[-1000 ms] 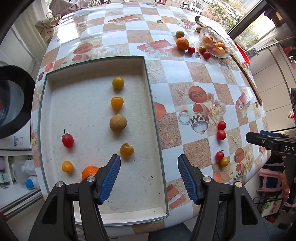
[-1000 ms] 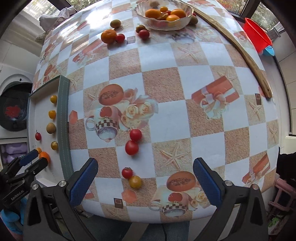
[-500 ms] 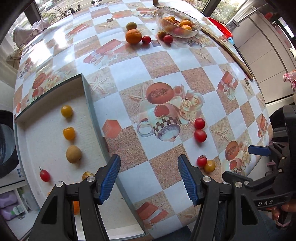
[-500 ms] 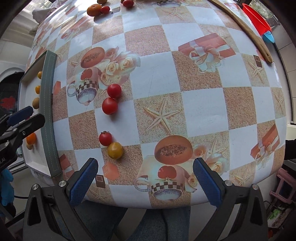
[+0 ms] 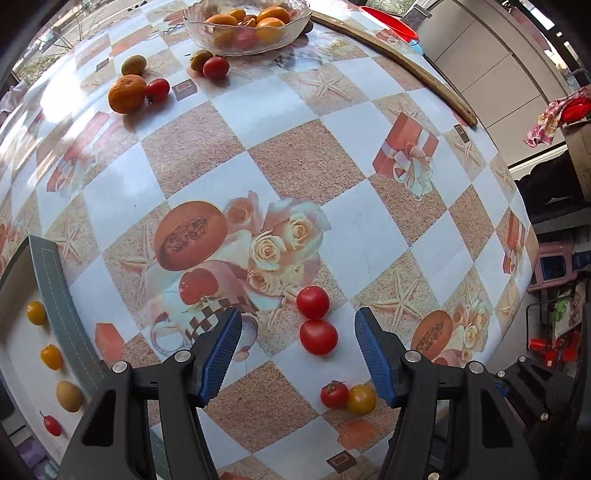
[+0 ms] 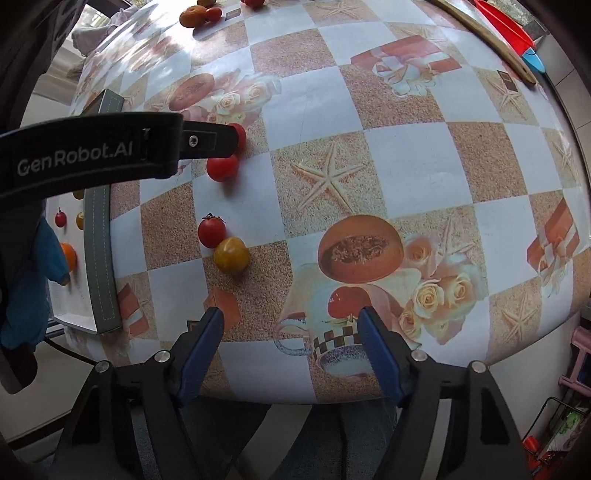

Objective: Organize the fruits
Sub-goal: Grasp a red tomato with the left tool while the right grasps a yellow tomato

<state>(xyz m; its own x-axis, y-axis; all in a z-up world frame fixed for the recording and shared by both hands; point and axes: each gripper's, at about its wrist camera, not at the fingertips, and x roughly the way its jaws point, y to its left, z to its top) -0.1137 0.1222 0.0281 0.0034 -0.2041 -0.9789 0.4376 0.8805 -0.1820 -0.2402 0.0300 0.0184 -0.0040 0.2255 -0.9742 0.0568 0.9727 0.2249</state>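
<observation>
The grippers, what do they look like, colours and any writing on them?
Both the left gripper and the right gripper have black plastic bodies with silver screws and blue ribbed pads. The right wrist view shows white "GenRobot.AI" lettering on the left gripper's side.

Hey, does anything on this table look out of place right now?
Yes: loose fruit lies on the tablecloth outside the tray. Two red tomatoes sit ahead of the open left gripper, a red and yellow pair nearer, more beside the glass bowl.
</observation>
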